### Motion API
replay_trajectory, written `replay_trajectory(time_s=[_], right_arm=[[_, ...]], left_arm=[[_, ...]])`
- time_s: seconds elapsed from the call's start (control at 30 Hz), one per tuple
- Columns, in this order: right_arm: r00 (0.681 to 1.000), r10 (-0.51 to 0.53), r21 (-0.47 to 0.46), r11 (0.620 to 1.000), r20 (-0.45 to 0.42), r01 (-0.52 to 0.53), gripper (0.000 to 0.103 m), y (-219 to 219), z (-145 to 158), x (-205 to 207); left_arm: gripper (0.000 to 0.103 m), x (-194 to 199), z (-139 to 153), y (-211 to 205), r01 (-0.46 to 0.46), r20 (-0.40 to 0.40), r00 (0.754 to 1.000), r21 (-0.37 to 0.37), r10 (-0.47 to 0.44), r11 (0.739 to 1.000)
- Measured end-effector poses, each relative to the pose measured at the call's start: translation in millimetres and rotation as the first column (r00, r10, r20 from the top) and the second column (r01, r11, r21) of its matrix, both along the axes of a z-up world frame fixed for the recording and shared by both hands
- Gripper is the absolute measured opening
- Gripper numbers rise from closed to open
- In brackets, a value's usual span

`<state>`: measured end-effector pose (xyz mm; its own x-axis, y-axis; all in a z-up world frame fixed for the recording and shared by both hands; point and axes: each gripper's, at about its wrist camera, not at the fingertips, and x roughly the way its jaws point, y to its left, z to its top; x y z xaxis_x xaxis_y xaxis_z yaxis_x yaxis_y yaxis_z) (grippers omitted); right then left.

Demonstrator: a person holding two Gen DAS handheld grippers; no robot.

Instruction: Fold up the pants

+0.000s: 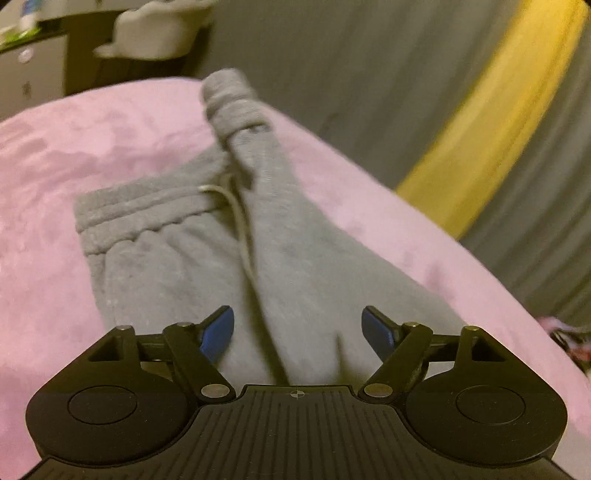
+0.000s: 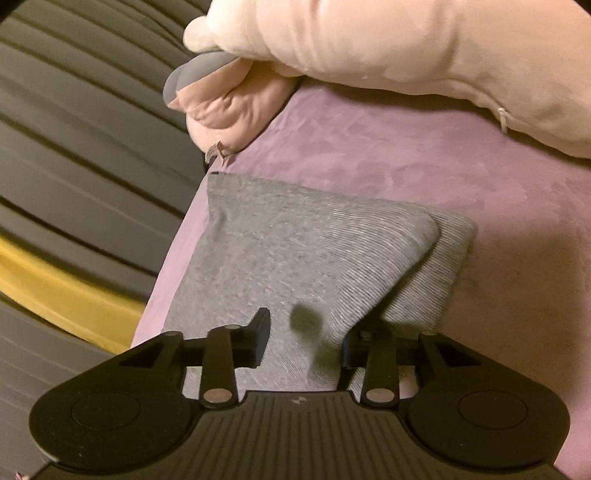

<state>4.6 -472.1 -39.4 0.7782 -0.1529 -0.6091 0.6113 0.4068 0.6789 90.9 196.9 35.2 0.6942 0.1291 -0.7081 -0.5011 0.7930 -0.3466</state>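
Note:
Grey sweatpants (image 1: 280, 266) lie on a pink blanket (image 1: 74, 155). In the left wrist view the waistband (image 1: 147, 210) with its drawstring (image 1: 240, 218) is at the middle left, and a cuffed leg end (image 1: 229, 99) lies over it toward the far edge. My left gripper (image 1: 297, 328) is open, its blue pads on either side of a fold of grey cloth. In the right wrist view the pants (image 2: 295, 251) form a folded wedge. My right gripper (image 2: 304, 338) is open around a raised ridge of the cloth.
A pale pink pillow (image 2: 406, 48) lies at the far side of the blanket (image 2: 443, 166). A grey curtain with a yellow stripe (image 1: 491, 122) hangs beyond the bed edge. A dark cabinet with white items (image 1: 155, 33) stands at the back left.

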Motion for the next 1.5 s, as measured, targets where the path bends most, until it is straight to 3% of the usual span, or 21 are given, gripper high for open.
replay_trajectory(time_s=[0.07,0.1,0.13,0.17,0.23,0.37,0.43,0.57,0.63,0.7,0.77,0.8,0.83,0.9,0.97,1.03,1.13,1.2,1.3,1.4,1.5], right_arm=[[1.000,0.015,-0.025,1.000,-0.023,-0.016,0.018,1,3,5],[0.999,0.019,-0.037,0.999,-0.041,-0.021,0.008,1,4,10],[0.998,0.025,-0.054,0.998,-0.061,-0.028,0.006,1,5,15],[0.996,0.038,-0.080,0.996,-0.087,-0.045,0.006,2,10,19],[0.991,0.071,-0.141,0.986,-0.115,-0.087,0.005,4,22,26],[0.996,0.087,-0.180,0.980,0.014,-0.083,0.005,-4,56,16],[0.996,0.070,-0.223,0.973,0.062,-0.054,0.005,-7,69,3],[0.998,0.065,-0.266,0.962,-0.010,-0.065,0.005,-9,55,-11],[0.990,0.063,-0.268,0.959,-0.123,-0.095,0.011,-9,34,-7],[0.963,0.031,-0.245,0.965,-0.268,-0.099,0.021,-13,18,-4],[0.968,-0.024,-0.268,0.962,-0.251,-0.046,0.025,-14,23,-16],[0.964,-0.069,-0.292,0.956,-0.255,-0.009,0.035,-14,30,-21],[0.951,-0.129,-0.329,0.944,-0.281,0.031,0.054,-15,38,-24],[0.926,-0.241,-0.434,0.896,-0.290,0.097,0.064,-12,57,-30],[0.940,-0.245,-0.537,0.840,-0.239,0.082,0.064,5,77,-22],[0.967,-0.167,-0.583,0.812,-0.193,0.024,0.066,30,89,-2],[0.980,0.096,-0.590,0.786,-0.177,-0.183,0.072,93,93,45],[0.928,0.315,-0.586,0.721,-0.198,-0.370,0.073,149,85,79],[0.768,0.603,-0.638,0.509,-0.216,-0.578,0.076,229,64,118],[0.692,0.649,-0.722,0.309,-0.316,-0.619,0.082,281,43,138],[0.667,0.641,-0.720,0.247,-0.380,-0.648,0.093,286,20,154]], left_arm=[[0.072,14,-10,14,-0.039,-0.033,0.999,-0.082,0.036,0.996],[0.058,21,-13,22,-0.044,-0.043,0.998,-0.128,0.038,0.991],[0.031,28,-15,28,-0.050,-0.062,0.997,-0.173,0.040,0.984],[0.019,31,-19,29,-0.050,-0.072,0.997,-0.207,0.036,0.977],[0.011,32,-13,32,-0.041,-0.053,0.998,-0.228,0.029,0.973],[0.011,6,17,36,0.044,0.186,0.983,-0.221,-0.002,0.974],[0.011,-9,22,42,0.058,0.227,0.974,-0.236,-0.003,0.970],[0.011,-22,-9,50,0.020,0.071,0.997,-0.212,-0.005,0.977],[0.029,-23,-33,56,-0.045,-0.045,0.998,-0.225,0.036,0.973],[0.029,-28,-46,65,-0.102,-0.066,0.994,-0.245,0.088,0.964],[0.045,-36,-38,72,-0.155,-0.042,0.988,-0.240,0.149,0.958],[0.060,-45,-29,68,-0.193,-0.043,0.981,-0.188,0.188,0.963],[0.073,-51,-25,65,-0.237,-0.045,0.971,-0.108,0.233,0.966],[0.076,-56,-4,49,-0.277,0.012,0.961,0.090,0.277,0.957],[0.078,-52,16,23,-0.195,0.082,0.980,0.213,0.182,0.957],[0.083,-34,26,-12,-0.055,0.113,0.993,0.272,0.025,0.961],[0.087,-8,23,-74,0.157,0.117,0.974,0.277,-0.195,0.948],[0.088,9,20,-114,0.300,0.097,0.937,0.273,-0.337,0.914],[0.089,41,2,-170,0.440,0.059,0.877,0.301,-0.477,0.846],[0.088,72,-28,-200,0.490,0.003,0.851,0.351,-0.524,0.798],[0.088,90,-55,-202,0.496,-0.068,0.857,0.384,-0.512,0.779]])
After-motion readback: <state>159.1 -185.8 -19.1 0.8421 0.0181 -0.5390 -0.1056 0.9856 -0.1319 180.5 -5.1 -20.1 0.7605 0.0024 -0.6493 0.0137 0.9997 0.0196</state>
